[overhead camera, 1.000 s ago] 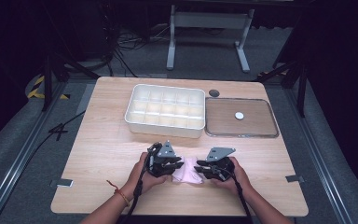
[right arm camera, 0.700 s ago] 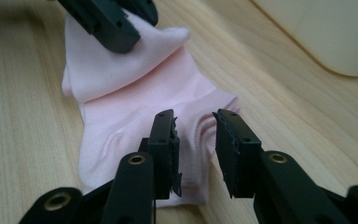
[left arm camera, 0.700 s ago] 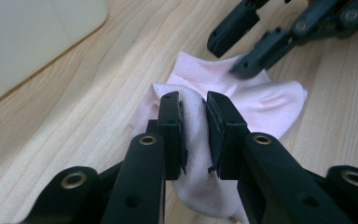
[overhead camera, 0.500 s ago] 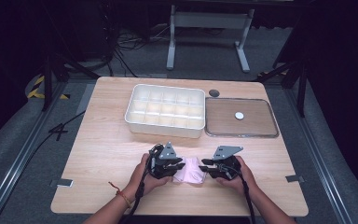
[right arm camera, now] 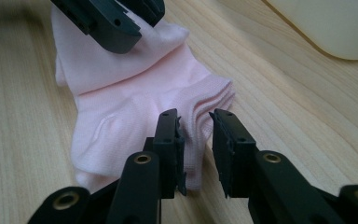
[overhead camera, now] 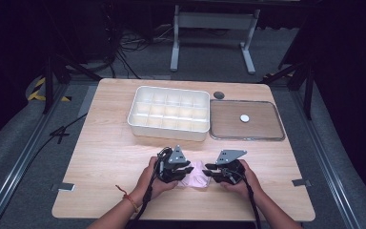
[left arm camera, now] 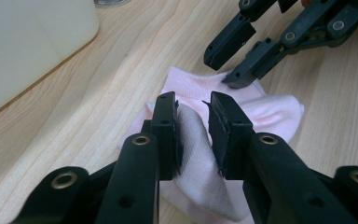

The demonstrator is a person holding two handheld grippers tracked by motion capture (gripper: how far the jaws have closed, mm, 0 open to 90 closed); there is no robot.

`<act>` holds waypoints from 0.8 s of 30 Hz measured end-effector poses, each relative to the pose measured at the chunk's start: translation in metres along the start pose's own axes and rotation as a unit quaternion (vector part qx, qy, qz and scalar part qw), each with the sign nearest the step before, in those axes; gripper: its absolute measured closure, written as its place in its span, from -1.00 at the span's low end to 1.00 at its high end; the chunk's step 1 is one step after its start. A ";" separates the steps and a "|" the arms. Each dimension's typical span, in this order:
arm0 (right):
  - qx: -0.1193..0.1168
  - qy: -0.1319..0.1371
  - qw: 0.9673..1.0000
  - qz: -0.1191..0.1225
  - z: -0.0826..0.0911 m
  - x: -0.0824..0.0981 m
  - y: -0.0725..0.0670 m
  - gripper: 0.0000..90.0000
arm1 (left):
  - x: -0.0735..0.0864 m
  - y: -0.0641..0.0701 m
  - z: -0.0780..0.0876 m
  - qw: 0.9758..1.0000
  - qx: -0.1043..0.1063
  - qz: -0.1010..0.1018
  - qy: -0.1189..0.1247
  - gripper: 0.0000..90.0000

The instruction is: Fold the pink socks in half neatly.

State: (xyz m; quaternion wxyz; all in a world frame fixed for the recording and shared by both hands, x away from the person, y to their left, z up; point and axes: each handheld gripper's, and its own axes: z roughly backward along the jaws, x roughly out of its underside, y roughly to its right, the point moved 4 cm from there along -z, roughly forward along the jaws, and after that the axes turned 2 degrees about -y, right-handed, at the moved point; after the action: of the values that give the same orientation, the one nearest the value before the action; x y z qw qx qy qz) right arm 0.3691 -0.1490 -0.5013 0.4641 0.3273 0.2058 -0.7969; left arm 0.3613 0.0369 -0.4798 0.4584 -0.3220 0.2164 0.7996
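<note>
A folded pink sock [overhead camera: 195, 179] lies on the wooden table near the front edge, between the two hand-held grippers. My left gripper [overhead camera: 187, 172] comes in from the sock's left. In the left gripper view a raised fold of the sock [left arm camera: 193, 140] sits pinched between the jaws of my left gripper [left arm camera: 192, 105]. My right gripper [overhead camera: 208, 172] comes in from the right. In the right gripper view its jaws stand slightly apart over the sock's layered cuff edge [right arm camera: 209, 100], and my right gripper [right arm camera: 195, 119] is not closed on it.
A white compartment box [overhead camera: 167, 130] stands at the middle back of the table. To its right lies a shallow metal-rimmed tray [overhead camera: 276, 138] with a small white disc [overhead camera: 244, 118] in it. A dark round plug [overhead camera: 218, 95] sits behind the tray. Bare wood lies at both sides.
Both hands stay at the sock. The right gripper drifted slightly right, then back toward the sock; the left gripper has barely moved.
</note>
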 end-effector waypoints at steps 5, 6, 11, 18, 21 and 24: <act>0.001 -0.001 1.000 0.000 0.000 0.000 -0.001 0.60 | -0.004 0.001 0.002 1.000 0.007 0.003 0.012 0.53; 0.001 -0.001 1.000 0.000 0.000 0.000 -0.001 0.60 | -0.005 0.001 0.003 1.000 0.006 0.004 0.012 0.46; 0.001 -0.001 1.000 0.000 0.000 0.000 -0.001 0.60 | -0.010 -0.001 0.019 0.999 0.010 0.012 0.039 0.38; 0.000 0.000 1.000 0.000 0.000 0.000 -0.001 0.60 | -0.005 -0.004 0.035 0.999 0.011 0.002 0.040 0.46; -0.002 0.000 1.000 -0.001 0.000 0.000 -0.001 0.61 | 0.005 -0.001 0.032 1.000 0.015 -0.012 0.018 0.55; 0.000 -0.002 1.000 0.001 0.000 0.000 -0.001 0.61 | 0.013 0.000 0.030 1.000 0.021 -0.013 0.008 0.61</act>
State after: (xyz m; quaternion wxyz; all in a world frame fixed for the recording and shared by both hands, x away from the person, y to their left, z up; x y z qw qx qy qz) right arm 0.3678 -0.1483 -0.5015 0.4651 0.3259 0.2047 -0.7972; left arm 0.3472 0.0642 -0.4679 0.4731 -0.3219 0.2326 0.7864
